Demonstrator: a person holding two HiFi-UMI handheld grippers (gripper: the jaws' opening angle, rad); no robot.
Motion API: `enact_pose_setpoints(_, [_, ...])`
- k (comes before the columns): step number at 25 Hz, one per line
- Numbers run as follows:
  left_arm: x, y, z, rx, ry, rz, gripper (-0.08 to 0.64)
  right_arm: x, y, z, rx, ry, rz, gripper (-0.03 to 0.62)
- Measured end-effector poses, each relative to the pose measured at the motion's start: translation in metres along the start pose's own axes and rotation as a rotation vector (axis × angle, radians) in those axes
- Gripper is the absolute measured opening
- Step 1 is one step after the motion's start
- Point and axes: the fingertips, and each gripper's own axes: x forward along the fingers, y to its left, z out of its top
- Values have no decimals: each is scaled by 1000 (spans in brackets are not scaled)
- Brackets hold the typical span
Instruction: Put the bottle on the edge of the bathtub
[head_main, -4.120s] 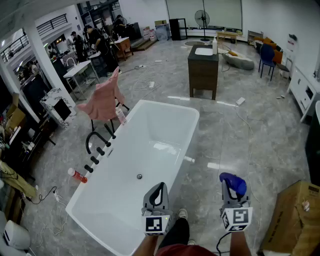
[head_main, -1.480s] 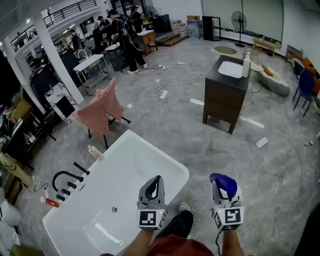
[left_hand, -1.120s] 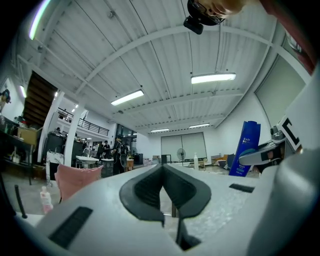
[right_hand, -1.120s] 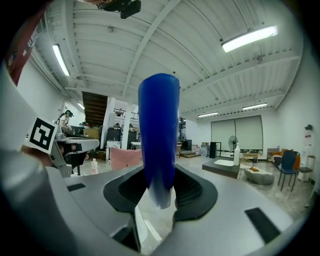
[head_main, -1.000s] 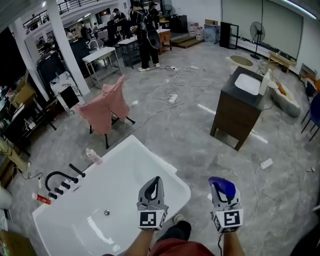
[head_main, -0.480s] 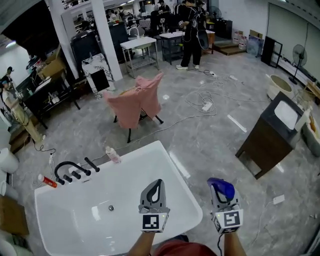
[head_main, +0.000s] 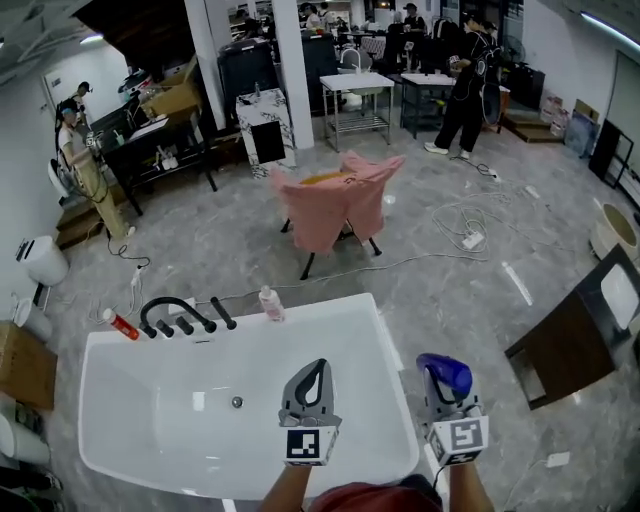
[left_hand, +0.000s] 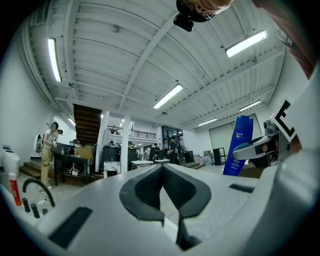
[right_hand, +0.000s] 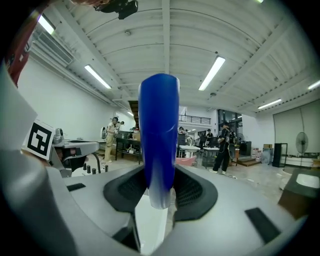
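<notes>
The blue bottle (head_main: 445, 374) stands upright in my right gripper (head_main: 444, 388), whose jaws are shut on its lower part; in the right gripper view the bottle (right_hand: 159, 130) fills the middle between the pads. My left gripper (head_main: 317, 368) is held beside it, shut and empty, its tips meeting (left_hand: 162, 166). It also sees the bottle (left_hand: 242, 145) off to its right. Both grippers hover over the near right end of the white bathtub (head_main: 300, 312), which lies across the bottom of the head view.
A black faucet (head_main: 172, 313) and a small pale bottle (head_main: 270, 303) sit on the tub's far rim, with a red bottle (head_main: 119, 324) beyond the left corner. A pink-draped chair (head_main: 335, 200), floor cables (head_main: 465, 225) and a dark cabinet (head_main: 565, 350) surround the tub.
The head view has swung round the tub, which now lies crosswise below me. Both grippers keep their places in the view, the right one still holding the bottle.
</notes>
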Motion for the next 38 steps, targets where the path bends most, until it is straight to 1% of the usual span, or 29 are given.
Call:
enact_pose_setpoints(5, [0,35,-13,2,23,93,5,37,19,0,-38,-2,94,152])
enact_pose_setpoints(9, [2,52,-19,24,37,162,5,69,25,-3,-51,-1,175,152])
enact_pose_setpoints(12, [5,58,-29,17,64,225,5,96,28,-10,-49,12,256,152])
enact_pose_setpoints(15, [17,62,-50,34,76,303,5,128,24,-20,-50,11,333,152])
enact_pose_setpoints(19, [35,62,-74,5,112,395,5,169,12,-33,-51,40,410,152])
enact_pose_setpoints(21, [44,63,-79,3,117,438,5,187,8,-42,-55,52,449,152])
enact_pose_setpoints(23, [51,63,-83,16,122,490,5,205,7,-56,-57,63,499,152])
enact_pose_setpoints(25, [54,60,-91,28,143,540,5,220,8,-73,-65,84,556,152])
enact_pose_setpoints(28, [57,62,-111,21,185,619,5,242,15,-98,-76,125,634,152])
enact_pose_setpoints(31, [63,63,-131,17,193,692,5,262,23,-130,-97,168,691,152])
enact_pose_setpoints(33, [67,59,-148,15,213,718,5,274,29,-150,-98,198,730,152])
enact_pose_setpoints(38, [78,57,-195,-33,273,758,5,303,42,-204,-112,269,802,152])
